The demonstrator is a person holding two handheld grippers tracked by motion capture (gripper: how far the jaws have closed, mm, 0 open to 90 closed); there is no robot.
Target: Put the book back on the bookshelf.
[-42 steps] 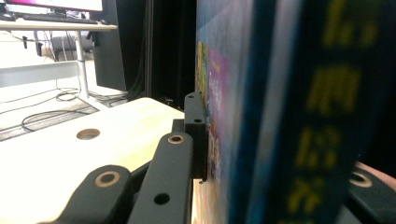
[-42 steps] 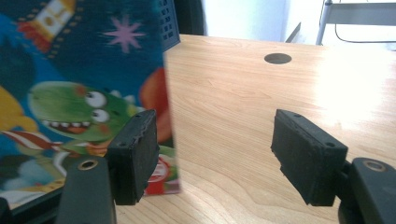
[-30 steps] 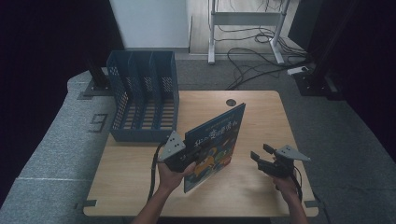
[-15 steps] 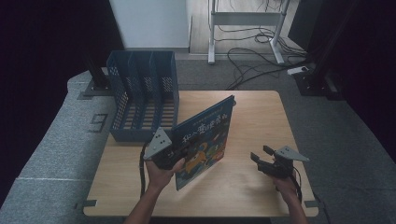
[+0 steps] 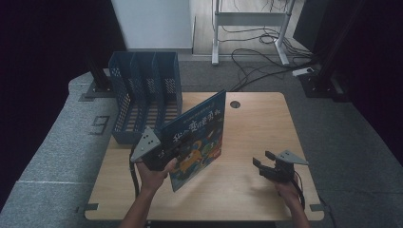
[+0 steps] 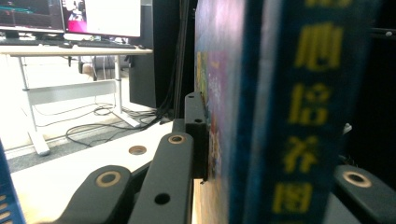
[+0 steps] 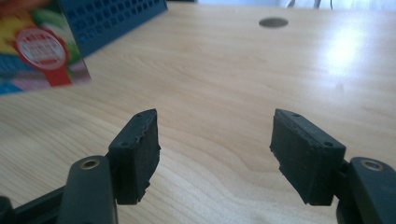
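A blue picture book (image 5: 197, 137) with a colourful cover is held tilted above the wooden table (image 5: 256, 123). My left gripper (image 5: 167, 153) is shut on the book's lower left edge. In the left gripper view the book's spine (image 6: 299, 112) with yellow characters stands close up between the jaws. My right gripper (image 5: 263, 164) rests low over the table's right front, open with nothing between its pads (image 7: 137, 149). A corner of the book (image 7: 39, 46) is at the upper left of the right gripper view.
A blue mesh file rack (image 5: 145, 95) with three slots stands at the table's back left, right behind the book. A round cable hole (image 5: 235, 104) lies near the back edge. Desk legs and cables (image 5: 256, 52) are on the floor beyond.
My left gripper has carried the book leftward and a little up, toward the file rack. The right gripper has stayed in place.
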